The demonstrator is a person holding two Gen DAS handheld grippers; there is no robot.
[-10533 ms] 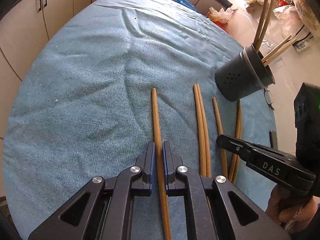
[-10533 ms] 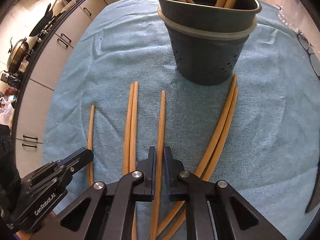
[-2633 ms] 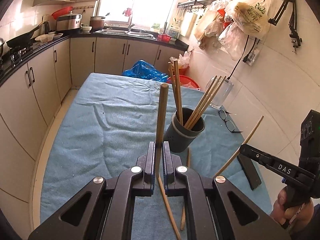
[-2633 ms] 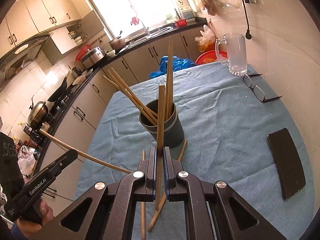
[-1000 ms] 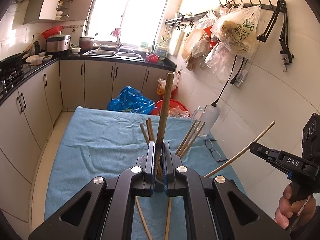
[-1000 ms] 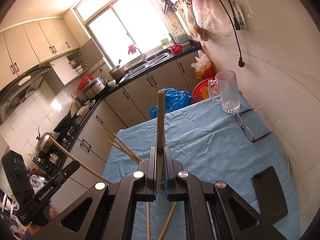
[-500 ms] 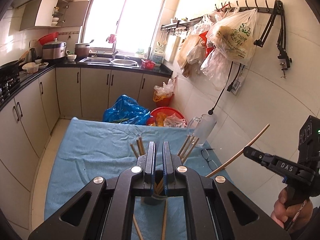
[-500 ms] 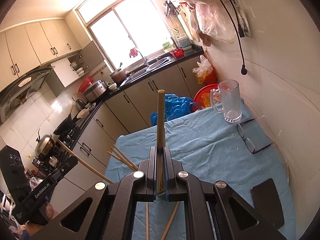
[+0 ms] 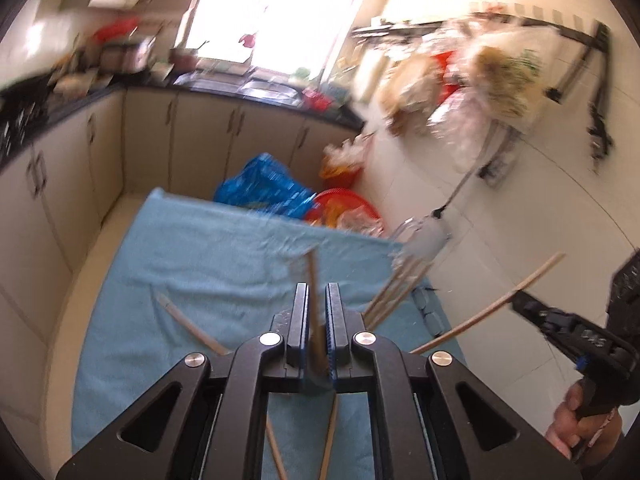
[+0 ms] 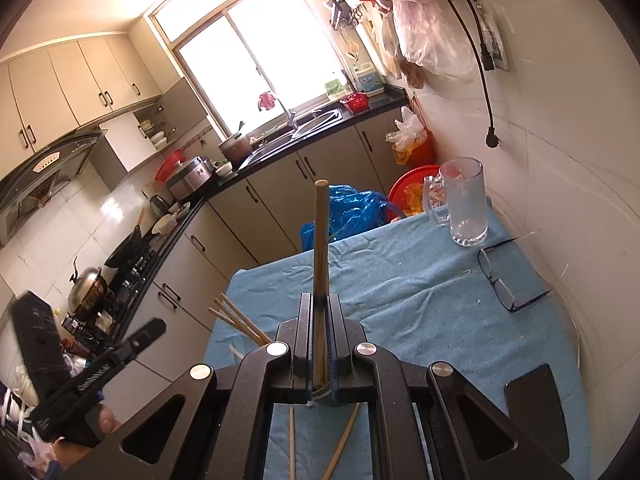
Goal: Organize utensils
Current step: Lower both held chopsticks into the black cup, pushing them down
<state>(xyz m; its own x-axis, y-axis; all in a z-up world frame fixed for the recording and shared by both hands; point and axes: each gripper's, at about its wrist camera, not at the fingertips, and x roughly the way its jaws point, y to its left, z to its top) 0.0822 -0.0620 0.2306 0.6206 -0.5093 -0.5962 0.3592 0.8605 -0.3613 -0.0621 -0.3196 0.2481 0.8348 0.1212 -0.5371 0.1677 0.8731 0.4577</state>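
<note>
While the left view is smeared by motion blur, the left gripper (image 9: 318,312) is seen with its jaws slightly parted, having just been opening; a chopstick (image 9: 314,300) stands loosely in the gap, and whether the pads still press on it cannot be told. The right gripper (image 10: 320,320) is clenched on an upright chopstick (image 10: 321,248), directly above the dark holder (image 10: 320,396), of which only a sliver of rim is visible between the fingers. More chopsticks (image 10: 240,322) lean out of the holder to its left. Two loose chopsticks (image 10: 340,444) lie on the blue cloth (image 10: 420,300) over the counter, just in front of the holder. A glass mug (image 10: 464,204) and spectacles (image 10: 504,280) are set well beyond the holder, to its right.
</note>
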